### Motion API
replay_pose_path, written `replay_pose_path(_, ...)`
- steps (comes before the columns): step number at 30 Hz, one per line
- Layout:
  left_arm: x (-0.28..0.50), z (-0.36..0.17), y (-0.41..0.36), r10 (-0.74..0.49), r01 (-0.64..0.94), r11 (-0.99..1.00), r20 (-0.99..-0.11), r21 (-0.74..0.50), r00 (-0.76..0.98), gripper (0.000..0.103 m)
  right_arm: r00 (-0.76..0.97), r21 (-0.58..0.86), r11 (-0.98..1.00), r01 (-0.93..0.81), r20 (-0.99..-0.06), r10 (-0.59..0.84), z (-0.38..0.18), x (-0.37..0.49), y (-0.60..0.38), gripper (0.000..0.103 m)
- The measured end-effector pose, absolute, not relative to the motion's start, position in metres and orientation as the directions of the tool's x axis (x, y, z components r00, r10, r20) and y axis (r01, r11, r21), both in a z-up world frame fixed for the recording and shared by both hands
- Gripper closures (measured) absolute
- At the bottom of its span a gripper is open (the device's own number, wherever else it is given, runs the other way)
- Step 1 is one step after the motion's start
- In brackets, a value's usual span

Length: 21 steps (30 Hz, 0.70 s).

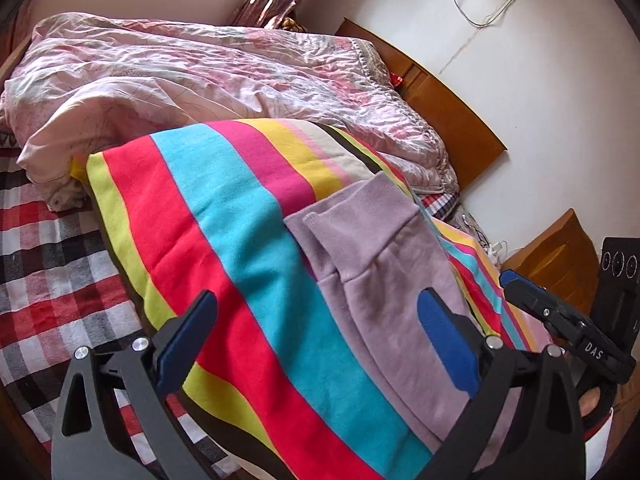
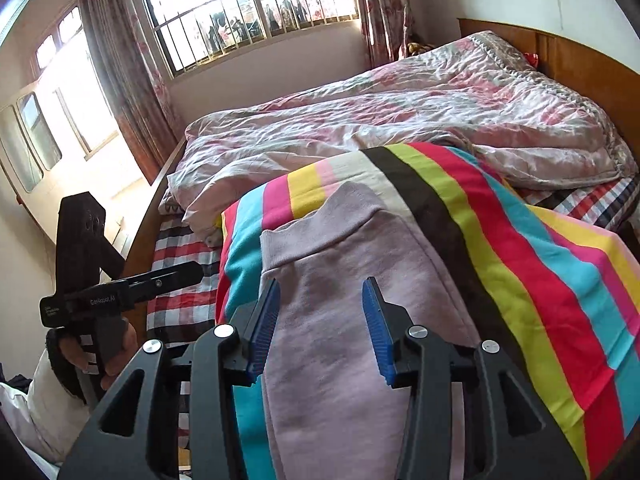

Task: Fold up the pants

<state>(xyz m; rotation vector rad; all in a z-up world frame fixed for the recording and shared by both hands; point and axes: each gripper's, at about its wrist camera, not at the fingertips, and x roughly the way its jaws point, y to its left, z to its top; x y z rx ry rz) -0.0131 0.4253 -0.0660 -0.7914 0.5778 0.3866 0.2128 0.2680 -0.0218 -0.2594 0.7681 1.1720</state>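
Pants point(image 1: 384, 280) lie on blanket point(image 1: 224, 216), quilt point(image 1: 200, 76) behind it.

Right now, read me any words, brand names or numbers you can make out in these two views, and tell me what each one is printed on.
"DAS" - white letters on the black body of the right gripper, seen from the left wrist view.
"GenRobot.AI", as best I can read it - faint print on the body of the left gripper, seen from the right wrist view.
A small label beside it is too small to read.
The pants show no text.
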Motion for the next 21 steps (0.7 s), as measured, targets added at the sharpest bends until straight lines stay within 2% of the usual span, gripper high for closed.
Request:
replay_pose_path(3, 0.023, -0.068, 0.411, -0.003, -0.438, 0.693, -0.609, -0.574, 0.793, 0.014, 0.237, 0.177, 0.450, -0.875, -0.652, 0.720, -0.015, 0.213, 0.208, 0.061)
replay_pose_path(5, 0.043, -0.074, 0.406, -0.006, -0.440, 0.712, -0.631, -0.547, 0.776, 0.024, 0.264, 0.171, 0.491, -0.855, -0.671, 0.693, -0.026, 0.203, 0.176, 0.061)
replay_pose_path(7, 0.053, -0.082, 0.407, -0.011, -0.447, 0.707, -0.641, -0.548, 0.768, 0.029, 0.280, 0.164, 0.524, -0.836, -0.695, 0.663, -0.042, 0.186, 0.147, 0.061)
replay_pose_path(8, 0.057, -0.086, 0.409, -0.007, -0.458, 0.701, -0.648, -0.546, 0.762, 0.036, 0.286, 0.161, 0.539, -0.827, -0.704, 0.650, -0.051, 0.177, 0.135, 0.061)
replay_pose_path(16, 0.068, -0.096, 0.421, -0.004, -0.464, 0.711, -0.663, -0.528, 0.749, 0.047, 0.273, 0.212, 0.577, -0.789, -0.720, 0.638, -0.094, 0.124, 0.080, 0.061)
replay_pose_path(20, 0.069, -0.100, 0.425, -0.005, -0.474, 0.699, -0.667, -0.535, 0.745, 0.067, 0.256, 0.149, 0.536, -0.831, -0.752, 0.607, -0.102, 0.099, 0.083, 0.062)
replay_pose_path(21, 0.069, -0.101, 0.426, -0.005, -0.475, 0.697, -0.666, -0.537, 0.746, 0.070, 0.255, 0.131, 0.522, -0.843, -0.757, 0.601, -0.104, 0.093, 0.085, 0.062)
